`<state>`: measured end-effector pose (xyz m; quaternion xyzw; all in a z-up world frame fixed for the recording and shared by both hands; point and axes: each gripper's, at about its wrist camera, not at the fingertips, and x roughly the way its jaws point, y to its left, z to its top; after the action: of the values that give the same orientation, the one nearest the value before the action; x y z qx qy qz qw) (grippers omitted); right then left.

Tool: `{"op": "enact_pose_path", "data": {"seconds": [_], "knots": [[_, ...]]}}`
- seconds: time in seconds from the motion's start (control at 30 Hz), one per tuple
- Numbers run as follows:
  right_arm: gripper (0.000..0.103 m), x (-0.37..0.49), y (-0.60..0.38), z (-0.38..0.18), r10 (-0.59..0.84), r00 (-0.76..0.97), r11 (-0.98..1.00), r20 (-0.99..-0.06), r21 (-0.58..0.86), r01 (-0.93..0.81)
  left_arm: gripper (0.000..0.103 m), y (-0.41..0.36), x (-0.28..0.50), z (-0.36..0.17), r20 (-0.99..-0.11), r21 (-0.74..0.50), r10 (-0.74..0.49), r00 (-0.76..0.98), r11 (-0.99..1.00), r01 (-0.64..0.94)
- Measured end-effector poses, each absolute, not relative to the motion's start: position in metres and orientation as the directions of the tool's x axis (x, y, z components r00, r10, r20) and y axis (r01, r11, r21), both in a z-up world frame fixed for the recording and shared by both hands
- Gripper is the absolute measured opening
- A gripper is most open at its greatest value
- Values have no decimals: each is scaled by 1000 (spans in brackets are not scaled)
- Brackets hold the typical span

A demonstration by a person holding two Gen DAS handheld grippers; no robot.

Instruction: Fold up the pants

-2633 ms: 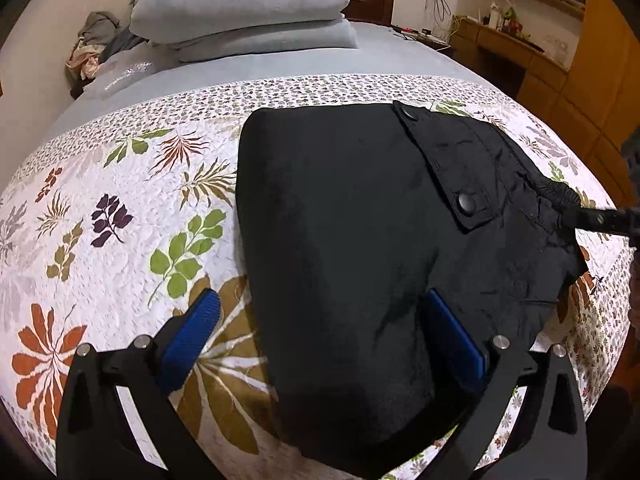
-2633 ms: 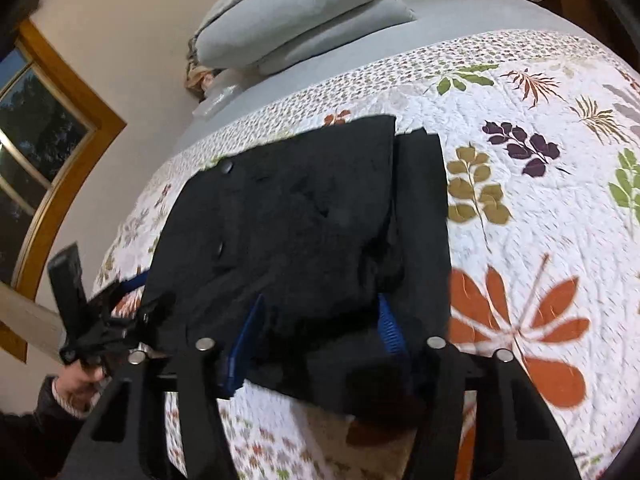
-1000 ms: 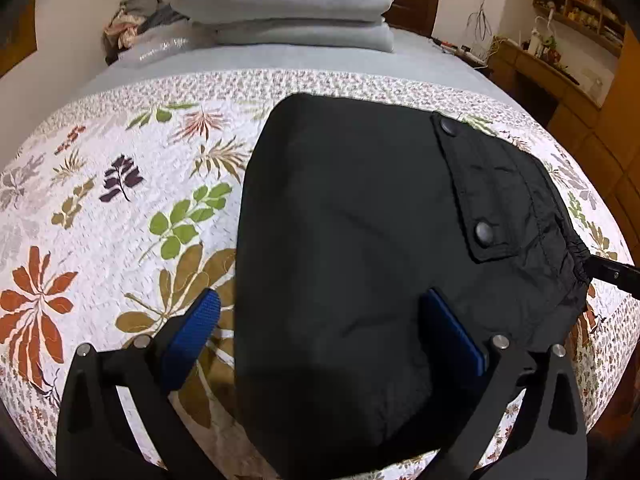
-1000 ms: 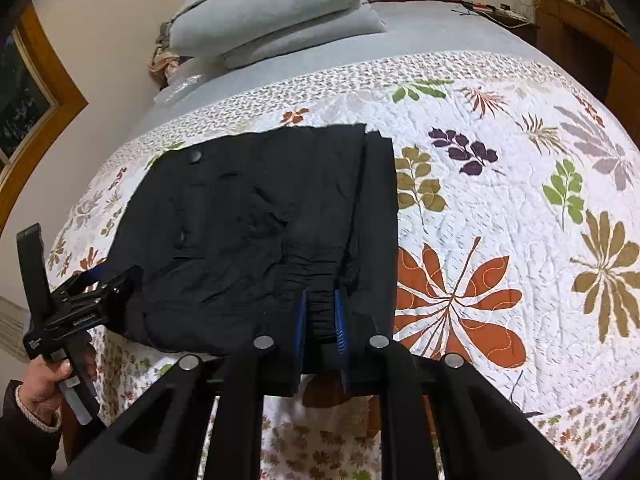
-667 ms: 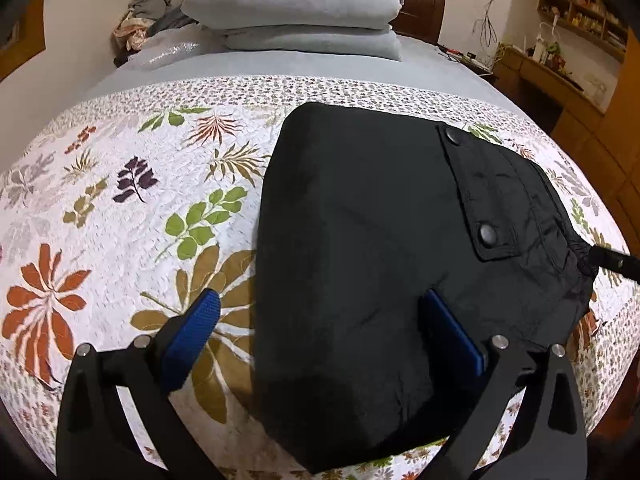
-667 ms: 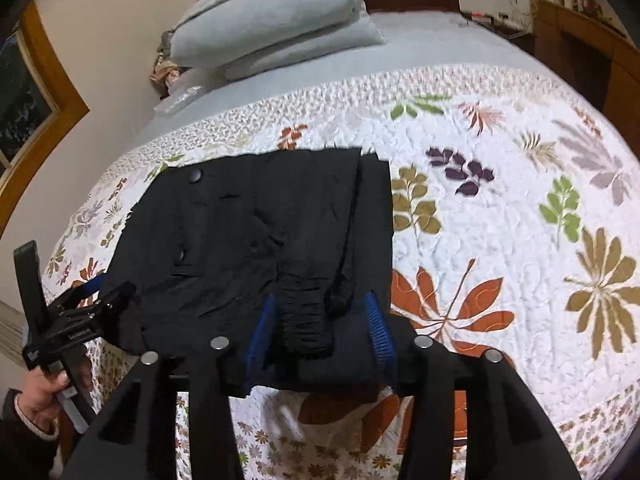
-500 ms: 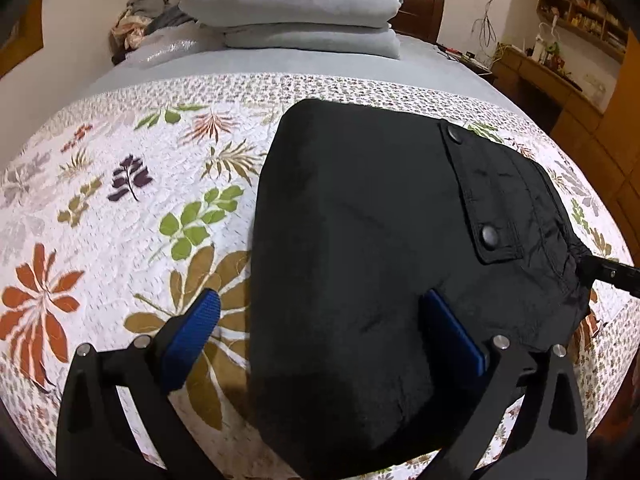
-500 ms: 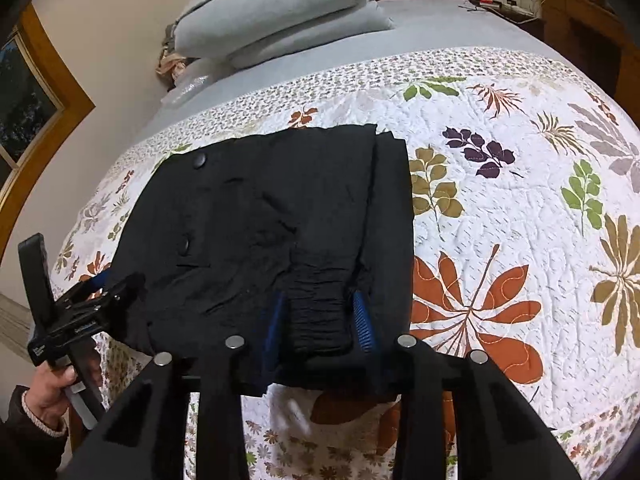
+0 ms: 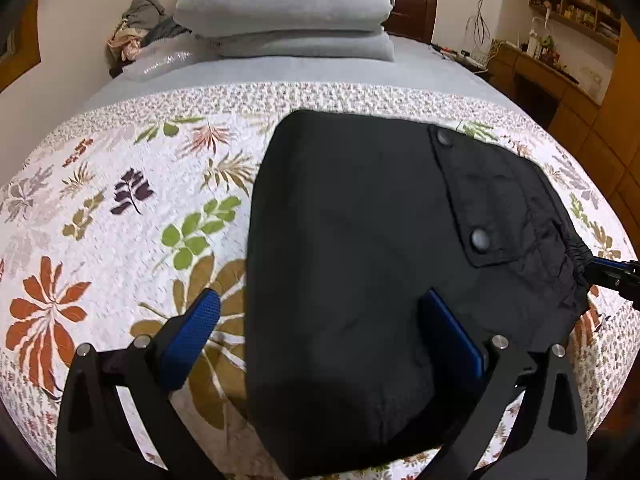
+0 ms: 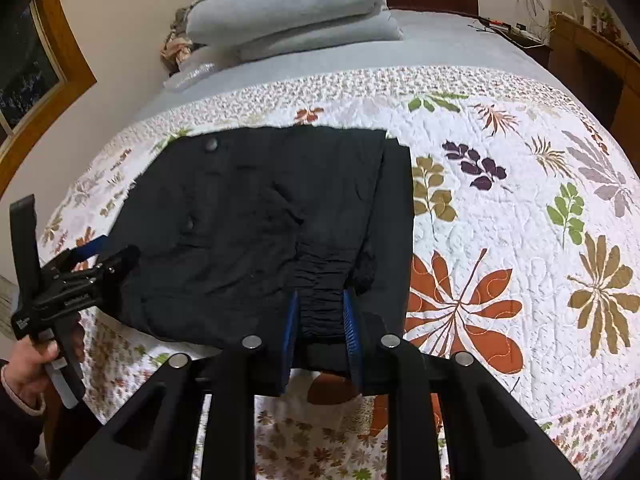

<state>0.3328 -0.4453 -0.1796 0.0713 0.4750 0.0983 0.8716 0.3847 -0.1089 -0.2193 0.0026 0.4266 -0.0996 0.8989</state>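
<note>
Now right tongs (image 10: 320, 320) pinch the black pants (image 10: 256, 224) waistband at 6 o'clock; left tongs (image 9: 320, 320) wide apart w/ nothing held.

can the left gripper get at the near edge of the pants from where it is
Probably yes: the left gripper is open, its fingers straddle the near part of the pants on the quilt, nothing between.

A white quilt (image 9: 120, 184) printed with coloured leaves covers the bed, a grey sheet (image 9: 280, 70) showing beyond it. Two grey pillows (image 9: 288, 4) are stacked at upper centre against a dark wooden headboard (image 9: 414, 4). A heap of clothes (image 9: 136, 36) lies at upper left; wooden shelves (image 9: 576, 8) fill the upper right
</note>
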Motion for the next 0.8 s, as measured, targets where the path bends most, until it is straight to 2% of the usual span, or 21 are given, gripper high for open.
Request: {"op": "enact_pose_path", "data": {"seconds": [0.17, 0.23, 0.3, 0.37, 0.43, 0.47, 0.5, 0.53, 0.6, 0.8], "knots": [[23, 335, -450, -184, 265, 522, 962, -811, 256, -91, 101, -109, 385, -219, -766, -86, -179, 617, 980, 178], [27, 332, -450, -178, 261, 538, 964, -802, 249, -97, 101, -109, 382, -214, -762, -79, -174, 624, 981, 176], [44, 327, -451, -169, 250, 559, 966, -791, 242, -91, 101, -109, 378, -208, -759, -81, -175, 627, 981, 176], [56, 321, -449, -159, 235, 584, 969, -777, 234, -79, 101, -109, 374, -202, -760, -78, -173, 627, 981, 175], [61, 311, -440, -145, 205, 619, 978, -758, 188, -93, 101, -110, 367, -192, -753, -82, -178, 633, 981, 178], [73, 307, -436, -141, 182, 633, 983, -753, 162, -90, 101, -110, 364, -188, -749, -85, -181, 637, 980, 179], [80, 303, -431, -135, 156, 649, 987, -744, 135, -83, 101, -111, 358, -181, -744, -82, -177, 644, 981, 175], [80, 298, -427, -128, 139, 668, 990, -731, 114, -80, 101, -111, 354, -176, -740, -82, -176, 649, 982, 173], [87, 288, -419, -116, 115, 701, 993, -704, 91, -71, 101, -112, 344, -165, -734, -90, -182, 655, 981, 172], [90, 258, -408, -94, 106, 735, 991, -670, 130, -24, 101, -110, 309, -135, -713, -98, -171, 680, 985, 145]]}}
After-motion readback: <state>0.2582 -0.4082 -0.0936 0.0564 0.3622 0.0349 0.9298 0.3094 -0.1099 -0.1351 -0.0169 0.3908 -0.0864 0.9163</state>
